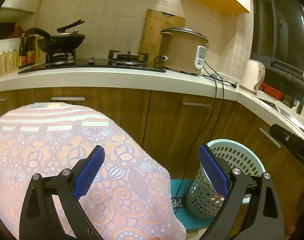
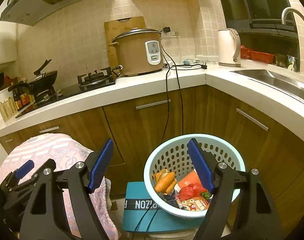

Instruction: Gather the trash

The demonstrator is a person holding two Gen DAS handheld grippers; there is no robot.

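Both grippers hang spread and empty: the right gripper (image 2: 150, 166) lower centre, the left gripper (image 1: 152, 172) likewise. Wrappers and peels already lie in the pale blue perforated basket (image 2: 194, 138), lower right. The patterned cloth (image 1: 61, 140) looks bare, so little seems left.

Teal box (image 2: 140, 218) carries the basket (image 2: 228, 150) w/ trash; white counter (image 2: 132, 84) holds rice cooker (image 2: 138, 54), kettle (image 2: 229, 48)

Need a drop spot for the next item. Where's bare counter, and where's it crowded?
Free: the white countertop strip between the rice cooker and the sink, apart from cords near the kettle. Also its front edge before the stove. Crowded: the wok and bottles end, and the part-filled basket.
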